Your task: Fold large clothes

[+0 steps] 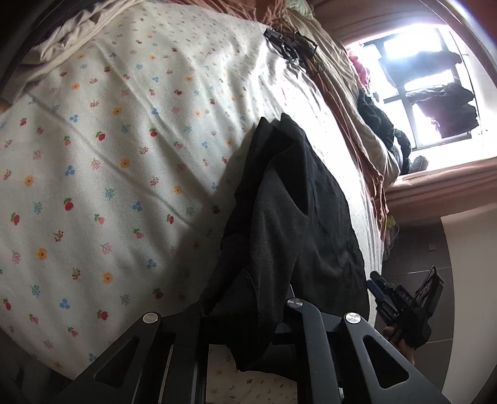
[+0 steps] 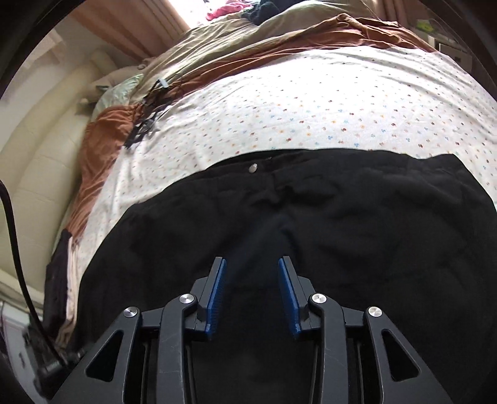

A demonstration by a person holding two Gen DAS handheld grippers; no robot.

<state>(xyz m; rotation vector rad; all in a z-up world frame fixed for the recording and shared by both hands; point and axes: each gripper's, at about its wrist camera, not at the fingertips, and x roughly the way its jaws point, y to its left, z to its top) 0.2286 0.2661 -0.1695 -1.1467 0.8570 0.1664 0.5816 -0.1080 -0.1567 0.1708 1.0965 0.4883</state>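
One gripper has cloth — the left gripper [image 1: 248, 329] pinches the black garment [image 2: 279, 217] on the bed [image 1: 108, 155], the right gripper [image 2: 252, 295] parted, empty — likely needing its own edge before folding.

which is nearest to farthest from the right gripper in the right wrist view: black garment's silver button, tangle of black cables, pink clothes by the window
1. Silver metal button on the black garment, straight ahead of the right gripper.
2. Tangle of black cables, further up the bed on the left.
3. Pink clothes, at the far top by the window.
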